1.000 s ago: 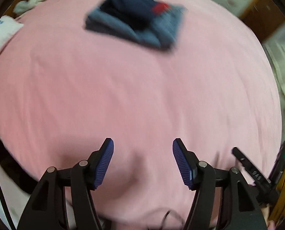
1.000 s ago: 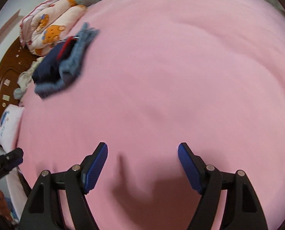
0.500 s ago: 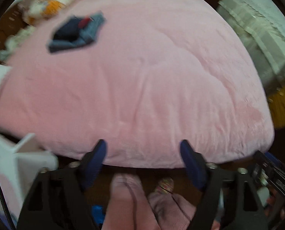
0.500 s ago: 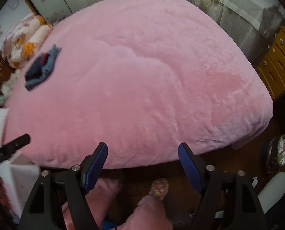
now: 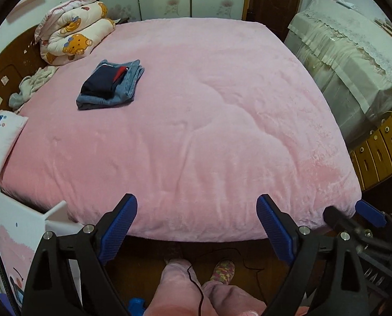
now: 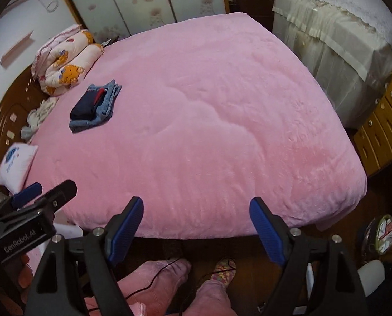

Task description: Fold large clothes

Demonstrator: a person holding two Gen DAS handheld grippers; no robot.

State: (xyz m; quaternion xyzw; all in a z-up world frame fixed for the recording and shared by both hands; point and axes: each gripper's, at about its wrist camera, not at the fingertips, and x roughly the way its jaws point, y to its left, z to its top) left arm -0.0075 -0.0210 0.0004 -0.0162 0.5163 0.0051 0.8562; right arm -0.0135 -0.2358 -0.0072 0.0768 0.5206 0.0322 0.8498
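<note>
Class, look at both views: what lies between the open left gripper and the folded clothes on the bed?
Only bare pink blanket lies between the left gripper and the folded clothes; the left wrist view shows this best.

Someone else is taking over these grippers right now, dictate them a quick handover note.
Left gripper: open, empty, held off the near edge of the bed.
Right gripper: open, empty, beside it.
Done: folded jeans lie on the far left of the pink blanket, with a folded navy garment stacked on top.
Left: a crumpled pale garment by the headboard looks unfolded; probably next, though its size is unclear.
</note>
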